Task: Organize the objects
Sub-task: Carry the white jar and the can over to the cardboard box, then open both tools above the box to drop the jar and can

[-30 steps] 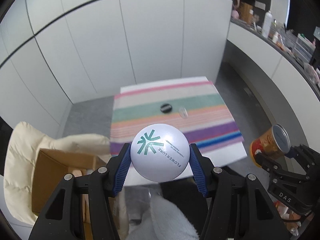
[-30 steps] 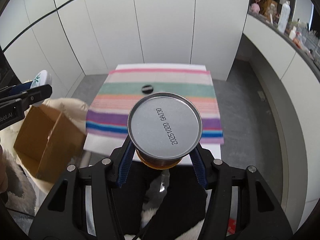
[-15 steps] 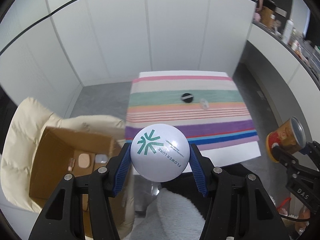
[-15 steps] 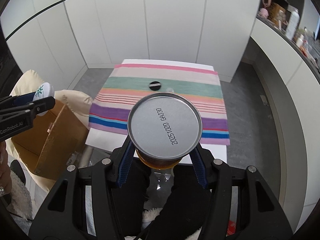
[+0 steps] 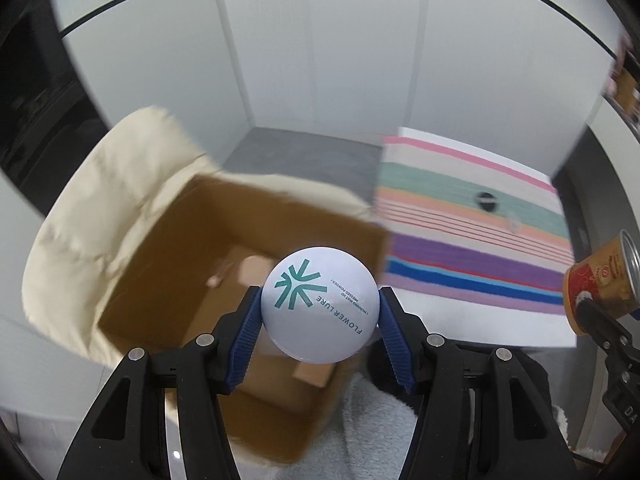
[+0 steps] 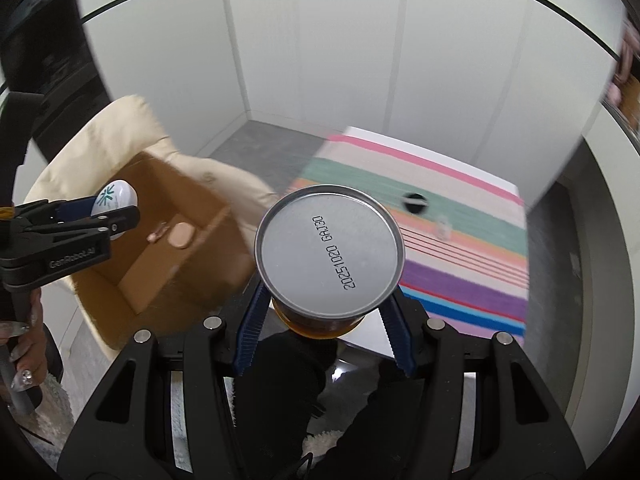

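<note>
My left gripper (image 5: 320, 320) is shut on a round white powder compact (image 5: 320, 304) with a teal logo, held above the open cardboard box (image 5: 168, 264). It also shows in the right wrist view (image 6: 114, 202) over the box (image 6: 160, 264). My right gripper (image 6: 326, 312) is shut on an orange can (image 6: 328, 252) whose silver base faces the camera. The can shows in the left wrist view (image 5: 600, 288) at the right edge. Small items lie in the box bottom (image 6: 182, 236).
The box sits on a cream padded cushion (image 5: 100, 208). A table with a striped cloth (image 5: 460, 232) stands to the right, with a black lid (image 5: 486, 200) and a small clear object (image 5: 514, 222) on it. White wall panels stand behind.
Both grippers have swung left: the box has come to the centre under the compact and the striped table has shifted to the right. Both grips are unchanged.
</note>
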A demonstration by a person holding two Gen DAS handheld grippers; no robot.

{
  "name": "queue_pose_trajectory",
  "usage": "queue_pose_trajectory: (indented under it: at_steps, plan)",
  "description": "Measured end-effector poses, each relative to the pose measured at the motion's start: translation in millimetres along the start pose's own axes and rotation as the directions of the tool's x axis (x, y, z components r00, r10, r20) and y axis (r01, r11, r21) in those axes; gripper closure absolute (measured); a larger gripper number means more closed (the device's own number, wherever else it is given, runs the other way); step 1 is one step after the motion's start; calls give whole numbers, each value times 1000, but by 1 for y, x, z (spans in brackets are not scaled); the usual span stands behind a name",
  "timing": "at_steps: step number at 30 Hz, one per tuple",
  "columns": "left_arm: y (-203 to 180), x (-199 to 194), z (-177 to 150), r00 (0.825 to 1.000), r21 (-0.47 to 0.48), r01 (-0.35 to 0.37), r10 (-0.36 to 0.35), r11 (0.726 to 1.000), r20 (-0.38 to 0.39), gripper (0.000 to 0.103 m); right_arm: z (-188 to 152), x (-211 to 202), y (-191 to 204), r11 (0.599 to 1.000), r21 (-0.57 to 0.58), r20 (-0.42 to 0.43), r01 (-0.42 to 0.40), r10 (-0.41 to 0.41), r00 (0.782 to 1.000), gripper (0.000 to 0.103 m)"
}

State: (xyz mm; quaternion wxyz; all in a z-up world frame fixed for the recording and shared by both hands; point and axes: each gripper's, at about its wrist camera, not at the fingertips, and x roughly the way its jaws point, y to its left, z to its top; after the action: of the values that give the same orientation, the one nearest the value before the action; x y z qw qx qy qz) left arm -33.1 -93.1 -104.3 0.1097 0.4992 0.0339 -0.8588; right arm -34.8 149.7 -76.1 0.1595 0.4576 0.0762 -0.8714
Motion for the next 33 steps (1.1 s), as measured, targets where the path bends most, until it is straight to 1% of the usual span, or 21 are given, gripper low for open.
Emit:
queue_pose_trajectory:
  at_steps: [3, 7, 11, 13, 16, 19, 24, 25, 26, 27, 28, 29, 30, 31, 33]
  plan:
    - [36, 1, -7, 999, -58, -51, 51, 997, -2, 45, 9, 8, 35, 997, -60, -1, -38, 38, 999, 46]
    - [79, 3, -17, 996, -123, -90, 88, 988, -17, 45, 18, 17, 84, 985, -145, -7, -94, 94, 996, 46]
    - [105, 5, -23, 992, -161, -126, 125, 979, -21, 45, 22, 27, 127, 967, -213, -28, -141, 138, 990, 46]
    - [115, 5, -22, 992, -181, -127, 126, 975, -20, 45, 24, 33, 147, 957, -239, -39, -162, 157, 987, 46]
    - [125, 5, -21, 991, -197, -134, 135, 971, -7, 45, 24, 38, 167, 949, -261, -50, -178, 171, 984, 46]
    - [129, 9, -21, 992, -197, -124, 125, 972, -7, 45, 25, 43, 179, 947, -267, -54, -180, 172, 984, 46]
    - [128, 15, -22, 995, -192, -96, 96, 977, -10, 44, 26, 54, 182, 946, -265, -71, -187, 174, 982, 46]
    - [128, 16, -22, 996, -192, -85, 86, 978, -8, 42, 26, 55, 182, 945, -265, -69, -194, 183, 981, 46]
    - [127, 16, -21, 996, -189, -88, 89, 978, -7, 35, 27, 55, 181, 943, -259, -61, -208, 199, 978, 46]
    - [124, 15, -21, 995, -185, -104, 104, 977, -8, 24, 27, 55, 179, 943, -251, -54, -216, 209, 976, 43]
    - [123, 15, -20, 993, -183, -115, 116, 976, -8, 18, 27, 55, 178, 945, -246, -50, -217, 212, 976, 36]
    - [122, 15, -20, 992, -182, -122, 123, 976, -6, 8, 28, 55, 178, 946, -244, -47, -212, 207, 977, 19]
    - [122, 13, -20, 993, -187, -117, 120, 975, 2, 7, 29, 54, 177, 948, -243, -40, -207, 203, 978, 9]
    - [123, 13, -20, 993, -190, -111, 114, 975, 5, 7, 29, 53, 176, 949, -244, -24, -198, 199, 980, 9]
    - [123, 13, -21, 995, -195, -98, 101, 976, 5, 7, 30, 52, 175, 950, -247, -18, -193, 195, 981, 9]
